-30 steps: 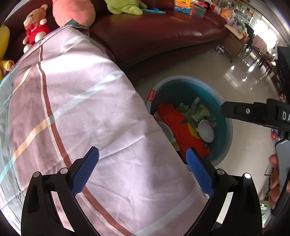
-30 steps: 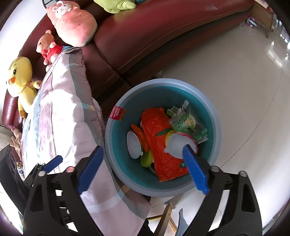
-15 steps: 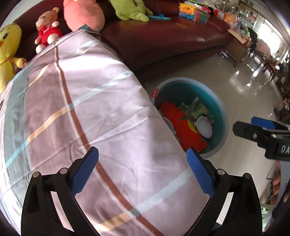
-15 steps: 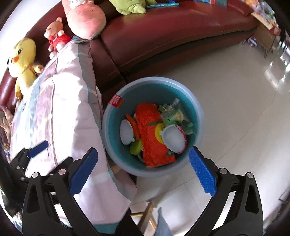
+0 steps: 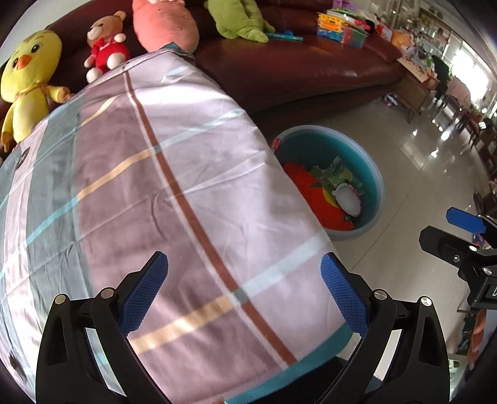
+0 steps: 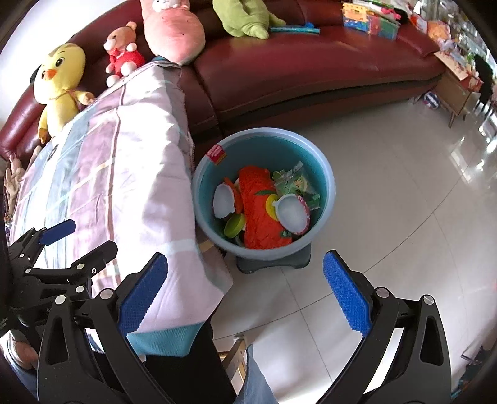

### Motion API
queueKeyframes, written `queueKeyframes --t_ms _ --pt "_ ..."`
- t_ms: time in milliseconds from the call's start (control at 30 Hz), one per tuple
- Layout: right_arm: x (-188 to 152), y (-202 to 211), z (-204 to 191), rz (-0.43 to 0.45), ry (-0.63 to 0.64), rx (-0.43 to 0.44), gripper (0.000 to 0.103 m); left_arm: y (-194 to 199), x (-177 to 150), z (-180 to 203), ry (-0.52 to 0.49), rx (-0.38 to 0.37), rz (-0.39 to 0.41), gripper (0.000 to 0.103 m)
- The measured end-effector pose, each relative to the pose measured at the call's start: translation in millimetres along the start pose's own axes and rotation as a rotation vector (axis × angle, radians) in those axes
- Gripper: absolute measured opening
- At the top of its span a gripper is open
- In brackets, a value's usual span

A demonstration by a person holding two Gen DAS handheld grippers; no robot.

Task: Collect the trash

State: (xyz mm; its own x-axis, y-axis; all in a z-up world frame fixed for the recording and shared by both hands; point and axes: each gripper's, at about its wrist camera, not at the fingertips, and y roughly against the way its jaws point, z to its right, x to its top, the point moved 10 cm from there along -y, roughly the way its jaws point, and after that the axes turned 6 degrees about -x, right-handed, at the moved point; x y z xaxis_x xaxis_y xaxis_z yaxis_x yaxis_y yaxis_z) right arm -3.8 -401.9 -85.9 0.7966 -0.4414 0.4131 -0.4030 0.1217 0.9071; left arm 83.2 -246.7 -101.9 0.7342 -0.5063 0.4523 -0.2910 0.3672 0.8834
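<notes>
The trash sits in a round blue tub (image 6: 326, 174) on the pale tiled floor (image 6: 403, 217), just in front of a dark red sofa (image 6: 310, 71). Inside lie a crumpled orange wrapper (image 6: 261, 211), a green snack packet (image 6: 295, 183), two white lids (image 6: 292, 214) and a small yellow-green cap (image 6: 234, 225). A red label (image 6: 216, 153) is stuck on the tub's inner wall. The tub stands on a low grey stool (image 6: 273, 264), just beside a table draped in a striped pink cloth (image 5: 186, 202). The right gripper (image 6: 245, 295) hangs above the floor near the tub, its blue pads spread wide with nothing between them. The left gripper (image 5: 245, 292) hovers over the cloth, its pads likewise wide apart and empty. Along the sofa back sit a yellow chick toy (image 6: 62, 80), a small bear in red (image 6: 122, 52), a pink plush (image 6: 174, 28) and a green plush (image 6: 245, 18), with colourful boxes (image 6: 369, 18) further along the seat
</notes>
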Motion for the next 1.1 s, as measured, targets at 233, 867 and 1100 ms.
queueKeyframes --t_ms 233,867,1100 --pt "-23.7 15.4 -9.2 0.012 0.003 0.019 0.096 23.5 -14.6 -2.2 0.002 0.022 0.033 0.099" --pt "-36.1 32.4 -13.1 0.043 0.016 0.008 0.096 48.9 -23.5 -0.3 0.003 0.032 0.08 0.099" --pt "-35.1 30.0 -13.2 0.036 0.017 0.004 0.096 49.3 -23.2 0.2 0.004 0.026 0.084 0.099"
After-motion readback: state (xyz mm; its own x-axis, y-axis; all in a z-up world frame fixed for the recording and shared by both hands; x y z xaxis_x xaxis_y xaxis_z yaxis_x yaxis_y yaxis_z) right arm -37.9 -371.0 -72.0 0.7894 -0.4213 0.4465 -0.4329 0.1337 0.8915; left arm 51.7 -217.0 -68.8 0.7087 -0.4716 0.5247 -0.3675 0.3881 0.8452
